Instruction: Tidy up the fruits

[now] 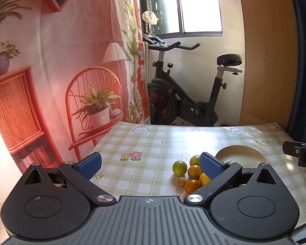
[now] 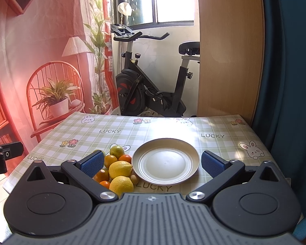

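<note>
Round cream plate [image 2: 165, 161] empty, glossy, shallow raised rim, on tabletop [image 2: 214, 126] covered in green checked vinyl with bunny and flower prints. Fruit pile [image 2: 117, 169] just left of plate, touching its rim: two dimpled yellow lemons [image 2: 120, 169], small smooth oranges [image 2: 110, 160], a green round one [image 2: 116, 151]. Left tongs [image 1: 151, 166] wide open, holding nothing. Right tongs [image 2: 153, 163] wide open, empty, blue ribbed pads [image 2: 211, 162].
</note>
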Action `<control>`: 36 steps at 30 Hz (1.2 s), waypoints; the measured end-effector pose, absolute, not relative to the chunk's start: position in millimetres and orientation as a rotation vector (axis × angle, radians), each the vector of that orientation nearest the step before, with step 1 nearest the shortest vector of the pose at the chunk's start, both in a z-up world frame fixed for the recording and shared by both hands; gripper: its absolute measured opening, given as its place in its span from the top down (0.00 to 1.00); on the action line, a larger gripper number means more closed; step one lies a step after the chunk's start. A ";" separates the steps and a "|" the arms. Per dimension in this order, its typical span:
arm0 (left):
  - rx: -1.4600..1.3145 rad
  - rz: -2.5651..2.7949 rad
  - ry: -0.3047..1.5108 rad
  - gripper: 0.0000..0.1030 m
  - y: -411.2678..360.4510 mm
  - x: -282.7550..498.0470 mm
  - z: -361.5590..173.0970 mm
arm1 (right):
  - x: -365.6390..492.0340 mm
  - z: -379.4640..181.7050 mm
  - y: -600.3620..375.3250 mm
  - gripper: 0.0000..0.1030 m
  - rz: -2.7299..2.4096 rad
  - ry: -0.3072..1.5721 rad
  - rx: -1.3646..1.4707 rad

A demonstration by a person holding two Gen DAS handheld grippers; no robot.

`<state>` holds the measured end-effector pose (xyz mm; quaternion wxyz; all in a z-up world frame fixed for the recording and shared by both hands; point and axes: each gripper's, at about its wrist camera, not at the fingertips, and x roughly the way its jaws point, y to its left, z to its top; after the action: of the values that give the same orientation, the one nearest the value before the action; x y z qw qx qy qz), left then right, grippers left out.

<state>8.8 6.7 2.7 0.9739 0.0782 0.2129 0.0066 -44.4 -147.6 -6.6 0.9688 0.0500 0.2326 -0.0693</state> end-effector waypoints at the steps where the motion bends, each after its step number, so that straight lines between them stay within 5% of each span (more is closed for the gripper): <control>1: 0.175 0.030 0.413 0.00 4.8 10.6 3.3 | -42.3 -5.1 -151.6 0.00 -0.142 0.460 0.112; 18: 0.131 0.033 0.319 0.00 -1.0 68.0 9.1 | 24.6 -8.5 -190.2 0.00 -0.010 0.340 0.197; 36: 0.047 -0.049 0.522 0.10 8.3 131.1 -59.4 | 80.5 -69.8 -190.7 0.00 0.024 0.467 0.241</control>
<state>131.1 8.3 -59.4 0.9655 0.0231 0.2581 -0.0244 80.5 -190.7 -69.8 0.9656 0.1192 0.2307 0.0121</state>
